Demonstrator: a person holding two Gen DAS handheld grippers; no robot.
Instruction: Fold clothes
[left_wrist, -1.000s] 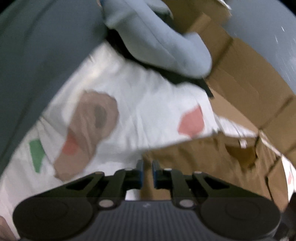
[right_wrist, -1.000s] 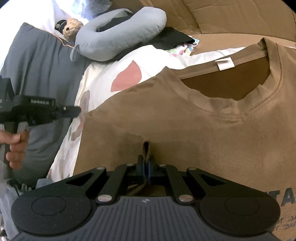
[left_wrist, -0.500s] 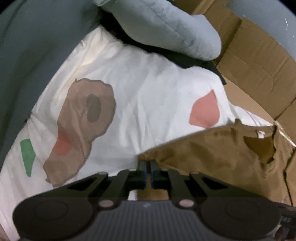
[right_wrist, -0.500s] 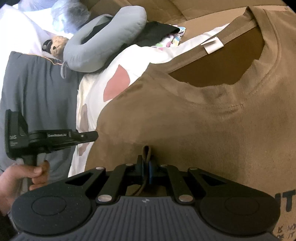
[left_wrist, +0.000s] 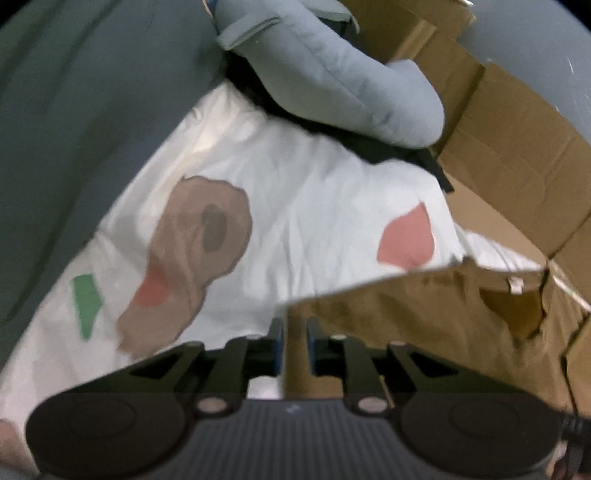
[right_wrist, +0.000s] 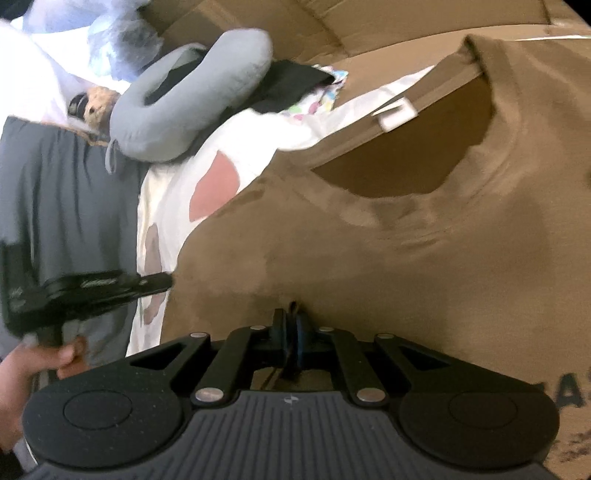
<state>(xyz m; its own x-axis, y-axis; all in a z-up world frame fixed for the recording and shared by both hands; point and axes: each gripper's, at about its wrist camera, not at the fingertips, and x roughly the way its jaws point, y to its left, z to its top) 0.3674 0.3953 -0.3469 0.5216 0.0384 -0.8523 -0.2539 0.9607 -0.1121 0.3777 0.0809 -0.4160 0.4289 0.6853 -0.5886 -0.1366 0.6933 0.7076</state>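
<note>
A brown T-shirt (right_wrist: 369, 277) lies front up on the bed, its collar and white neck label (right_wrist: 397, 114) at the far right. My right gripper (right_wrist: 291, 328) is shut on a small pinch of the shirt's chest fabric. In the left wrist view the shirt's left edge (left_wrist: 406, 317) runs across the white printed sheet (left_wrist: 295, 203). My left gripper (left_wrist: 294, 332) stands narrowly open, with the shirt's corner edge lying in the gap between its fingers. The right wrist view shows the left gripper (right_wrist: 162, 282) level with the shirt's left side, held by a hand (right_wrist: 29, 369).
A grey-blue neck pillow (left_wrist: 332, 74) and a dark garment lie beyond the sheet. A dark grey blanket (left_wrist: 74, 110) covers the left side. Cardboard (left_wrist: 517, 147) lies under and behind the shirt. A small teddy toy (right_wrist: 98, 103) sits by the pillow.
The left gripper's fingers, nearly together half a second ago, have parted a little around the shirt's edge. The right gripper stays shut on its pinch and has shifted slightly toward the collar.
</note>
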